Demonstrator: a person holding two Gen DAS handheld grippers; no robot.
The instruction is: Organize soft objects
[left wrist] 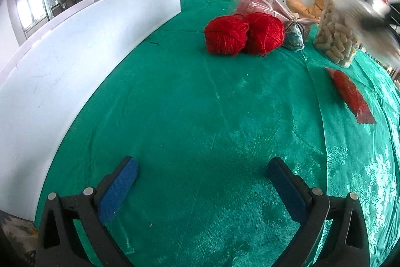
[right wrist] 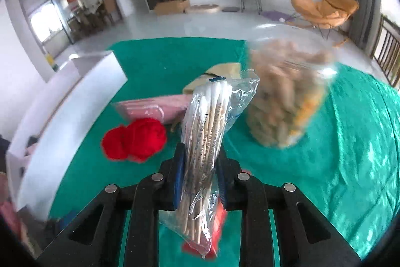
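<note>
My right gripper (right wrist: 200, 167) is clenched on a clear bag of cotton swabs (right wrist: 208, 116); the blue pads pinch the bag around its middle, so the swab heads stick out past the jaws and the stick ends hang back toward the camera, clear of the green surface (right wrist: 350, 142). Beyond the bag I see two red yarn balls (right wrist: 136, 139) side by side, a pink packet (right wrist: 160, 108) behind them, a clear jar of pellets (right wrist: 285, 96) to the right, and a white box (right wrist: 75, 101) along the left. My left gripper (left wrist: 202, 189) hangs released over bare green cloth, nothing between its jaws, the yarn well ahead of it.
</note>
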